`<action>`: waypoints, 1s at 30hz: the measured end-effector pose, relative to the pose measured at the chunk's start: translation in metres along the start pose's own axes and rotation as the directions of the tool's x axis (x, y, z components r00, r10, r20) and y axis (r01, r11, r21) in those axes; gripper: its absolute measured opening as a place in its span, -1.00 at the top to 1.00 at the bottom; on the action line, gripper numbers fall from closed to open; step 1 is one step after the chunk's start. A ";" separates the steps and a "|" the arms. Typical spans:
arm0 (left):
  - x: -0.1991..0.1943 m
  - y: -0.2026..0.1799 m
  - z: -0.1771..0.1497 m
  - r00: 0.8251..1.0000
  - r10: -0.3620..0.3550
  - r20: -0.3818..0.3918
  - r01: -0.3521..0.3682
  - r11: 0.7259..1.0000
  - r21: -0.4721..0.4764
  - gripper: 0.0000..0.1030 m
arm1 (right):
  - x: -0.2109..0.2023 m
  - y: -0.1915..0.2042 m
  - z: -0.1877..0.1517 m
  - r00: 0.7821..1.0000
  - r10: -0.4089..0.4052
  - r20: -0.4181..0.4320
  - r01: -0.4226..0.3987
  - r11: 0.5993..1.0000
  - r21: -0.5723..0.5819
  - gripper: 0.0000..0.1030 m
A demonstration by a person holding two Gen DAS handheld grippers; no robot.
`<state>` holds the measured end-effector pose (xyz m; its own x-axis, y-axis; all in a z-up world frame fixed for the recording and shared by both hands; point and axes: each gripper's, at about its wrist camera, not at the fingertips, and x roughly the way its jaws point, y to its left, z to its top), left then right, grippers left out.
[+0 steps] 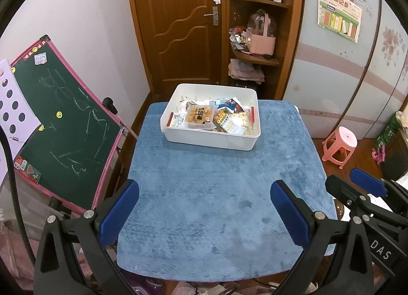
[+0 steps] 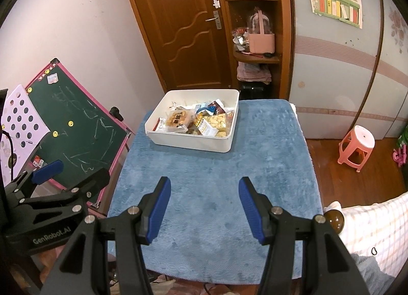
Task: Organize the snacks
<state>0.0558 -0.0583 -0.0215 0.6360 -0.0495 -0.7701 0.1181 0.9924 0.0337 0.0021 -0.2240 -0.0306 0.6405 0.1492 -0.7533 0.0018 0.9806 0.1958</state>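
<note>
A white plastic bin [image 1: 209, 139] stands at the far end of a table covered with a blue plush cloth [image 1: 216, 193]; it also shows in the right wrist view [image 2: 188, 143]. Several snack packets lie inside it, among them a clear pack of golden pastries [image 1: 200, 114] [image 2: 177, 119] and a yellow packet [image 1: 234, 121] [image 2: 214, 123]. My left gripper [image 1: 204, 193] is open and empty above the near part of the cloth. My right gripper [image 2: 204, 190] is open and empty, also over the near part, well short of the bin.
A green chalkboard with a pink frame [image 1: 63, 121] leans left of the table. A wooden door [image 1: 178, 22] and corner shelves [image 1: 255, 40] stand behind the bin. A pink stool [image 2: 357, 147] is on the floor to the right. A checked cloth [image 2: 377, 231] lies at near right.
</note>
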 end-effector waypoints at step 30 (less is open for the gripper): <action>-0.004 -0.013 -0.007 1.000 -0.005 -0.013 0.005 1.000 0.002 -0.99 | 0.001 -0.001 0.000 1.000 0.007 -0.014 -0.007 1.000 0.006 -0.09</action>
<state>0.0467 -0.0706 -0.0236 0.6256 -0.0530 -0.7783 0.1229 0.9919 0.0313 0.0026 -0.2249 -0.0322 0.6300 0.1576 -0.7604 0.0022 0.9788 0.2046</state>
